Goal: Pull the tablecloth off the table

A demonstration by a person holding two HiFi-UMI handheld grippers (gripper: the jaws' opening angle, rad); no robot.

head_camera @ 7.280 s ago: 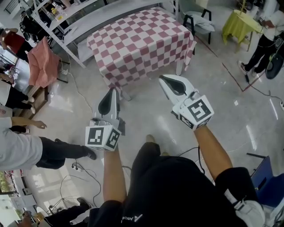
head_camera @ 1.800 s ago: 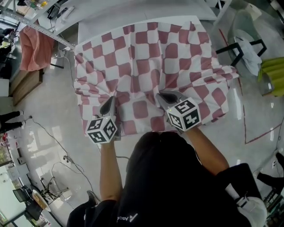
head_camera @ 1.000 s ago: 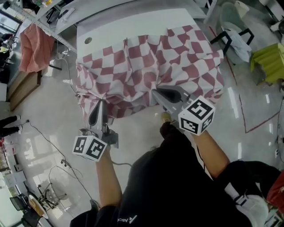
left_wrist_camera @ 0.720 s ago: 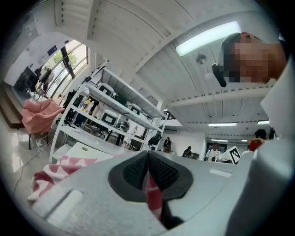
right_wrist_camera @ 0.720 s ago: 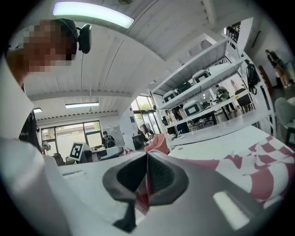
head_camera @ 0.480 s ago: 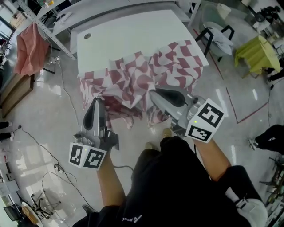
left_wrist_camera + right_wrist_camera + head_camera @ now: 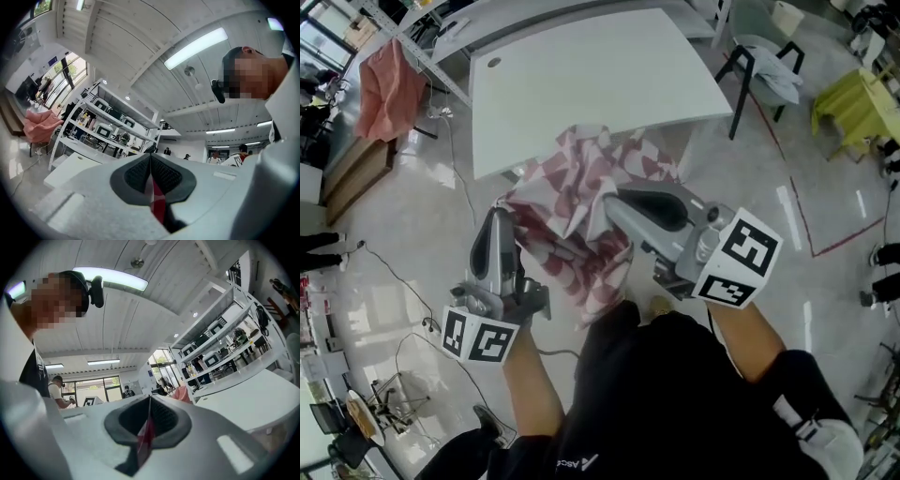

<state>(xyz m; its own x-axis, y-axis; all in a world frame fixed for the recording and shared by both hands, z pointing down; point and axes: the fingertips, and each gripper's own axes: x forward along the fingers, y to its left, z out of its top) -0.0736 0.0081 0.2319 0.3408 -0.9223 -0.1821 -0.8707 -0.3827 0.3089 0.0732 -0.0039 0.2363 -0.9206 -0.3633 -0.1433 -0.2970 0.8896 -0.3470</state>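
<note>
The red-and-white checked tablecloth hangs crumpled in front of the white table, whose top lies bare. In the head view my left gripper pinches the cloth's left part and my right gripper its right part, both below the table's near edge. In the left gripper view the left gripper is shut with a red strip of cloth squeezed between the pads. The right gripper is likewise shut on a thin fold of cloth. Both gripper cameras point upward at the ceiling.
A pink cloth hangs on a rack at the upper left beside a wooden bench. A black chair and a yellow-green covered stand stand at the right. Cables lie on the glossy floor.
The cloth, which still lay over the table's front half a second ago, has slid fully off. It now hangs bunched between both grippers, which have drawn back toward my body.
</note>
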